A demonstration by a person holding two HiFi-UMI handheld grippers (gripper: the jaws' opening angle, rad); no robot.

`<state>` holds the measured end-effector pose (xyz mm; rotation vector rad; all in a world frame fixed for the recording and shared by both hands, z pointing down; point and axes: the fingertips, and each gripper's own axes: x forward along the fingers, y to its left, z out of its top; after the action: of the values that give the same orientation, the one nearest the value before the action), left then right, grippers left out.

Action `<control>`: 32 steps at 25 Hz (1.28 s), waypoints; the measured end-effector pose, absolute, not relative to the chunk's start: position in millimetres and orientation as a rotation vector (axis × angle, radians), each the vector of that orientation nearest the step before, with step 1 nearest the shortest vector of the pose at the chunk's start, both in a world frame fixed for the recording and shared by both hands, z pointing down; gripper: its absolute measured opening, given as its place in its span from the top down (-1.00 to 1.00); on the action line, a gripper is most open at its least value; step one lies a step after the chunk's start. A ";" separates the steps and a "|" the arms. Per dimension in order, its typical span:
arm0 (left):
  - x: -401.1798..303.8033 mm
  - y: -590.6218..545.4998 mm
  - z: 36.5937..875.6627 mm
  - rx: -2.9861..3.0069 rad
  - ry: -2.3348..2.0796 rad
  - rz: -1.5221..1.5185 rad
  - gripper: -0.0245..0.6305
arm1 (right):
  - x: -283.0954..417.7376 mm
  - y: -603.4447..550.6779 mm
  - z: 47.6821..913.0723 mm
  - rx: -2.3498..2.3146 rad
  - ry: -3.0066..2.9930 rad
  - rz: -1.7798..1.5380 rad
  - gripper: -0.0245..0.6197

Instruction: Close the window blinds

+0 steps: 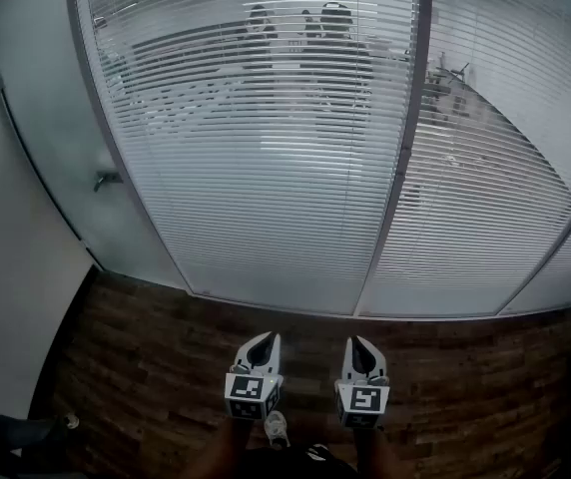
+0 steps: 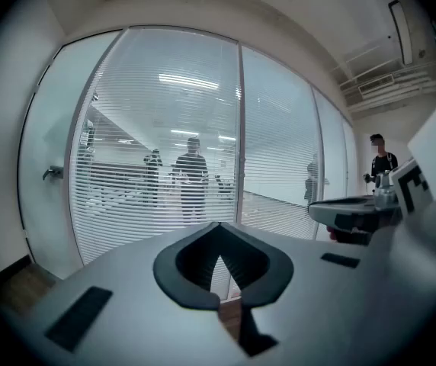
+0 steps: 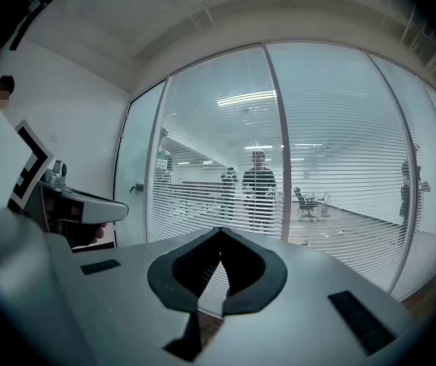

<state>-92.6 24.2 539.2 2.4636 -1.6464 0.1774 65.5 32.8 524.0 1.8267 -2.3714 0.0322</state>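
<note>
Since neither tool has reached the glass yet, I read this as the approach, with the task not begun.

- Left gripper (image 1: 266, 339): jaws pressed together at the tips, nothing between them. Right gripper (image 1: 358, 340): same, closed and empty. I hold the 2 side by side, low and about level, pointed at the wall. This looks like a carrying pose rather than a reach.
- White horizontal-slat window blinds (image 1: 266, 148): they hang behind the glass wall straight ahead, well apart from both tools. The slats are tilted open and the room beyond shows through the gaps, so they are not closed.
- Grey metal upright frame bar (image 1: 405, 148): it splits the glazing into panels. The blind runs across at least 2 of them.
- Frosted glass door panel with a small metal lever handle (image 1: 106, 180): it stands left of the blinds.

What each view adds:
- Head view: the only one that gives the layout underfoot, with dark wood-plank floor (image 1: 166, 367) between me and the glass. It also shows the lower edge of the blinds.
- Left gripper view: shows the closed tips of its own tool (image 2: 219, 226) and dark figures standing behind the slats (image 2: 193, 174). A person at far right (image 2: 382, 158) appears in no other view.
- Right gripper view: shows its closed tips (image 3: 220, 229) and the ceiling above the glazing.

Open question: I cannot find a wand, cord or knob for the slats in any view. My guess is that I must locate it before anything else.
</note>
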 end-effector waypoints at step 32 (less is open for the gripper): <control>-102.8 3.0 509.8 2.502 -1.666 0.164 0.94 | 73.9 9.1 504.2 1.895 -2.340 0.064 0.92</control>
<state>-102.8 3.0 509.8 2.5019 -1.6657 0.1638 73.9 9.1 504.2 1.8952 -2.3396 0.0639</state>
